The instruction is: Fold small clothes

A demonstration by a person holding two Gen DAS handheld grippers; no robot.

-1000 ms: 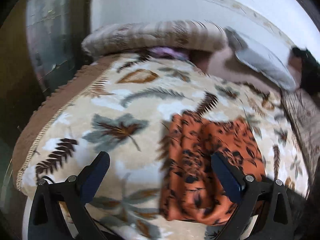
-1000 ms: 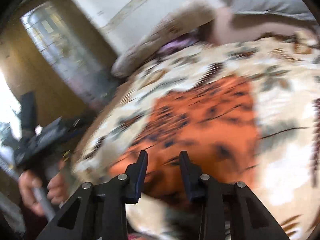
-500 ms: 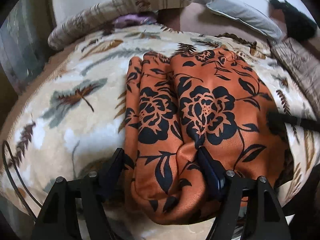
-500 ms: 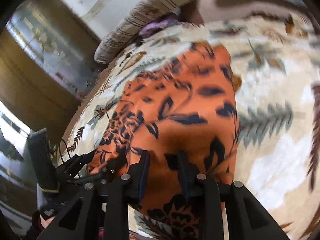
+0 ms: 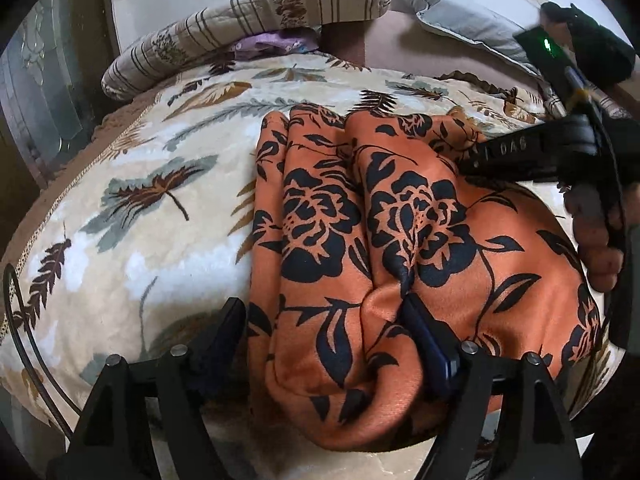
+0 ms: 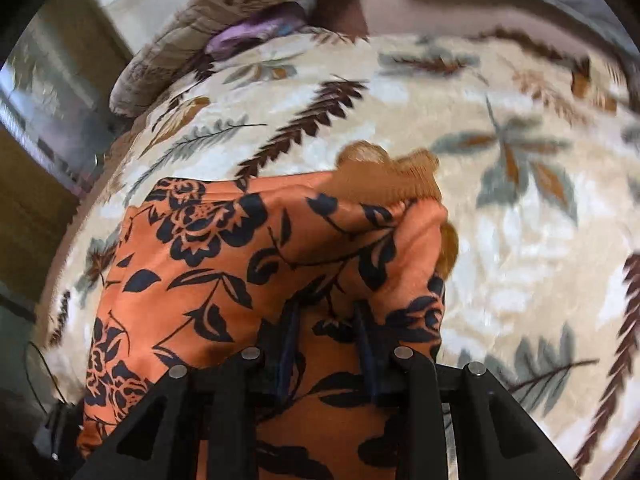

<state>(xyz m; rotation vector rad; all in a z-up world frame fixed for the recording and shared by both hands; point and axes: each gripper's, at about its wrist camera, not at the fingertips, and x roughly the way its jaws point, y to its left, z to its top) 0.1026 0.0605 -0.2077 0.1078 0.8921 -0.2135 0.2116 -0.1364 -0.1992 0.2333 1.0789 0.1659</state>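
Covering the bed, a leaf-print blanket (image 5: 168, 168) under striped bolster (image 5: 248, 20).

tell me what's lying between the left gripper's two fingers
In the left wrist view, a bunched fold of the orange floral garment fills the gap of the left gripper, resting on the leaf-print blanket.

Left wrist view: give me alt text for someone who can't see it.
An orange garment with black flowers lies bunched on a leaf-print blanket, the open left gripper straddling its near edge. The right gripper reaches in from the right.
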